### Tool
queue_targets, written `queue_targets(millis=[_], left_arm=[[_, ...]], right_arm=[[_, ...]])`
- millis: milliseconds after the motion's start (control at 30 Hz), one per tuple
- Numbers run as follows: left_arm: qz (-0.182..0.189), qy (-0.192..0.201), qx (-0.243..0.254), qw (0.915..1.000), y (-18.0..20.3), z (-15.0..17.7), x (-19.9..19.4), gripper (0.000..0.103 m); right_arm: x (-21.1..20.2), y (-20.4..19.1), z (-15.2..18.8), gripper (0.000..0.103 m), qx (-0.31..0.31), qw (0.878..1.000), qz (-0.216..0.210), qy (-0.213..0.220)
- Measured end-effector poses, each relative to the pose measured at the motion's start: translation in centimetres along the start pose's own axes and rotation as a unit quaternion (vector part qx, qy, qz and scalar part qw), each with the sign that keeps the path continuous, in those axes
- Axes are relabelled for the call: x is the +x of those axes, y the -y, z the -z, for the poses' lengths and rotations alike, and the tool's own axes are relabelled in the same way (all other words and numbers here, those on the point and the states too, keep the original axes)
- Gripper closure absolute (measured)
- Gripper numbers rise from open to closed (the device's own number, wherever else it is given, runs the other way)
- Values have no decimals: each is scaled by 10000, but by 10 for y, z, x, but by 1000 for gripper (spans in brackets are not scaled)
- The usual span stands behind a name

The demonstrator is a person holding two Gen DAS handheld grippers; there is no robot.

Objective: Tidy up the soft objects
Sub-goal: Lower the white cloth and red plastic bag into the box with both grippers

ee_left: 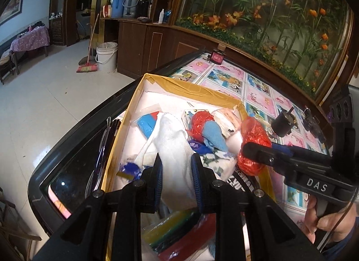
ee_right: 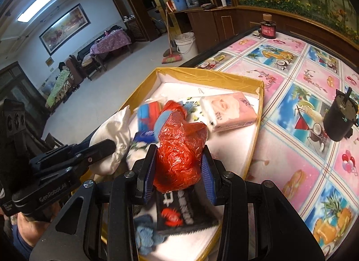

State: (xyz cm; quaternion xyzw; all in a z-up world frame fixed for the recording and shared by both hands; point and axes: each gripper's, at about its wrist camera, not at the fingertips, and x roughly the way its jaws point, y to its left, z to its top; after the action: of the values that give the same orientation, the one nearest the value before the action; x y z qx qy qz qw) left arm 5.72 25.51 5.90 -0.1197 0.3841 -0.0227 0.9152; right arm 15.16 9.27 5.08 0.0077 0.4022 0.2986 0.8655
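Left claw: my left gripper is pinched on a white cloth; both blue-padded fingers press its sides, and the cloth hangs above the box contents.
Right claw: my right gripper is clamped on a crumpled red plastic bag, a pad against each flank; from the left wrist view the same bag sits at the box's right edge.
Box: a shallow tray with yellow taped rim and white floor, lying on the table's near-left corner.
Box contents, far end: a pink tissue pack against the right wall; beside it a second red bag wrapped round a light blue cloth.
Box contents, centre: a red-and-blue packet and a floral blue-and-white cloth, partly under the held items.
Box contents, near end: a black printed packet directly below the red bag, a light blue knit piece beside it, and a pack of multicoloured strips below my left claw.
Table: a tablecloth of pink and blue fruit panels.
Off-box items: a black cylindrical motor well to the right of the box; a dark jar at the far edge.
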Motion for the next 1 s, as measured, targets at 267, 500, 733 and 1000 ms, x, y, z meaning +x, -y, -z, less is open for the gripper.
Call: queue_targets(millis=[267, 500, 733, 1000], left_arm=[[-97, -291, 133, 9994, 2, -18, 28, 80], [-157, -384, 105, 9991, 4, -30, 45, 80], [-186, -556, -53, 9983, -3, -37, 60, 79], [-186, -443, -90, 9988, -7, -35, 58, 56]], right_arm=[[27, 9, -24, 65, 116, 9998, 139, -112], [54, 5, -41, 65, 83, 9995, 171, -270], [80, 8, -54, 65, 65, 9987, 260, -438], [79, 7, -55, 63, 77, 9986, 263, -442]])
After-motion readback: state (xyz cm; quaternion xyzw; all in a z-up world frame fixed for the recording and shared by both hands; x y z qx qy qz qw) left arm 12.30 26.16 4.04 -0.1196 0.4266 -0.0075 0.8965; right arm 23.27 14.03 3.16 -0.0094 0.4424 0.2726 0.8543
